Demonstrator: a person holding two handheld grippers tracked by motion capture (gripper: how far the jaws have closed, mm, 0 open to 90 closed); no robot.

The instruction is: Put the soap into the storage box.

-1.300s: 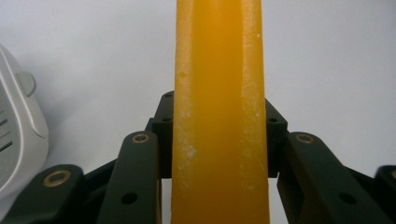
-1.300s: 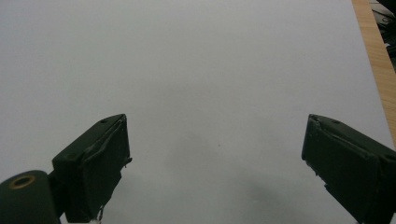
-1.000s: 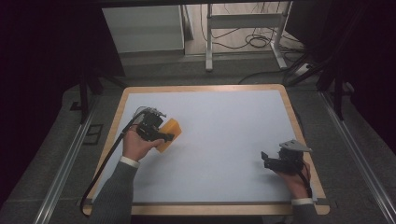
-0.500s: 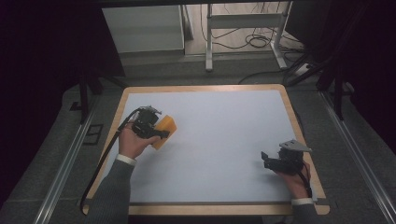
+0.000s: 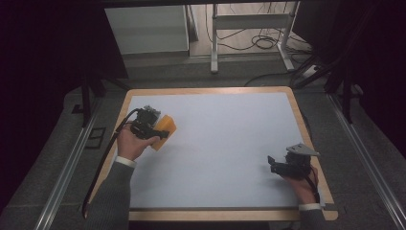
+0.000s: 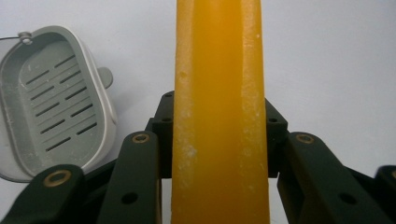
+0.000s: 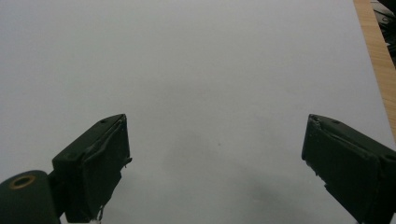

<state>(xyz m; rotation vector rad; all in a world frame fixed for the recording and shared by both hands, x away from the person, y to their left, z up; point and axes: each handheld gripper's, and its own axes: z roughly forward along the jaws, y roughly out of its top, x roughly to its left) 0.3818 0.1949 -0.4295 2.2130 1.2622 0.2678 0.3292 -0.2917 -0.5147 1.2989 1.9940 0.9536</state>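
An orange soap bar (image 5: 164,128) is held just above the left part of the white table top (image 5: 230,143), and my left gripper (image 5: 154,130) is shut on it. In the left gripper view the bar (image 6: 219,93) stands upright between the two black jaws, whose pads press its sides. A grey slotted soap dish (image 6: 51,102) lies on the table just to the left of the bar there. My right gripper (image 5: 274,165) rests near the front right corner, open, with only bare table between its fingertips (image 7: 100,158).
A wooden rim (image 5: 206,90) frames the table top. Beyond the far edge are a white cabinet (image 5: 146,28), metal stand legs (image 5: 215,43) and floor cables. A black cable (image 5: 103,163) trails from the left gripper over the table's left side.
The left gripper, with the orange bar in it, has shifted slightly left and away from the person. The right gripper has not moved.
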